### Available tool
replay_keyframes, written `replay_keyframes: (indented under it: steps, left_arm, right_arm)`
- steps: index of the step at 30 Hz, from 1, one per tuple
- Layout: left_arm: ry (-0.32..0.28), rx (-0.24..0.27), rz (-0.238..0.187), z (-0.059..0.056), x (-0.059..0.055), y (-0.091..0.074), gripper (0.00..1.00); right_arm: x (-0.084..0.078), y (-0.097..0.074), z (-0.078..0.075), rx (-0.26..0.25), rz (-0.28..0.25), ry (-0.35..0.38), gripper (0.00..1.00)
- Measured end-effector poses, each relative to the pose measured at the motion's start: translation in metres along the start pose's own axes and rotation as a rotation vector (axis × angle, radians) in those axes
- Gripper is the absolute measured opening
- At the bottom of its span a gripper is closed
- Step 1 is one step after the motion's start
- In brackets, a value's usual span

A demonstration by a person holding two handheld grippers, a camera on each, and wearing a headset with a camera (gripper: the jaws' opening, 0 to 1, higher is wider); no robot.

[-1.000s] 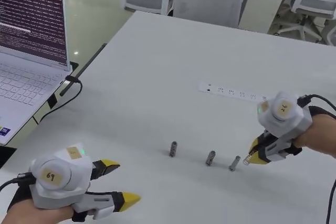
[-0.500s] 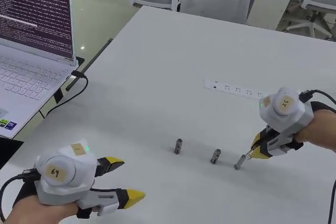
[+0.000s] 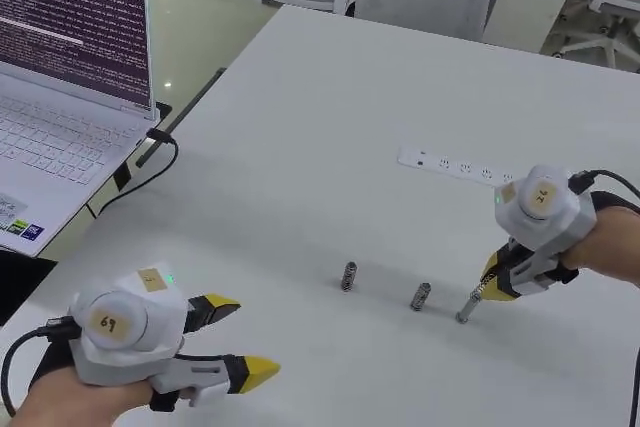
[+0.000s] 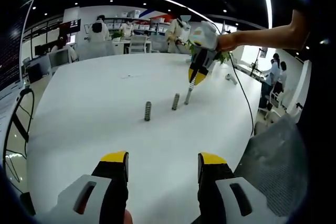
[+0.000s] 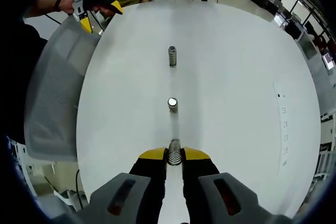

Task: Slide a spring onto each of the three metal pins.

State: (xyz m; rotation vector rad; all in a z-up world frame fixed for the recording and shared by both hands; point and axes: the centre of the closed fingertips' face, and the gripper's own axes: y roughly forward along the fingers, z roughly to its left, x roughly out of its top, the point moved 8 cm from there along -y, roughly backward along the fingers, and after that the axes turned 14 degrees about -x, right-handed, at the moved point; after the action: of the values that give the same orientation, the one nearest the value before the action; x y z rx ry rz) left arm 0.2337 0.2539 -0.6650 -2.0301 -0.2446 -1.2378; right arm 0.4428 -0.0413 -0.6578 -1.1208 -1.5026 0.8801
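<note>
My right claw (image 3: 497, 289) is pinched shut on a spring (image 5: 174, 151), the coil caught between its two yellow tips and angled down towards the worktop (image 3: 330, 147). The spring's lower end meets the third pin (image 3: 464, 316), the one nearest that claw (how far the coil has gone over it, I cannot tell). The other two stand in the same row, further left in the head view: the middle pin (image 3: 421, 296) and the far pin (image 3: 348, 276), each upright with coils showing around it. My left claw (image 3: 248, 337) is held low near the front edge of the worktop, well apart from the row, its jaws spread wide with nothing between them. A laptop (image 3: 60, 67) stands open on the left, and a white power strip (image 3: 455, 167) lies beyond the pins.
</note>
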Motion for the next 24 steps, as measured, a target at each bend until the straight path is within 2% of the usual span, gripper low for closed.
replay_keyframes:
  steps: [24]
  left_arm:
    - [-0.015,0.014,0.004,0.002,-0.002,-0.004,0.48]
  right_arm:
    - [-0.007,0.031,0.003,0.017,0.057,-0.052,0.08]
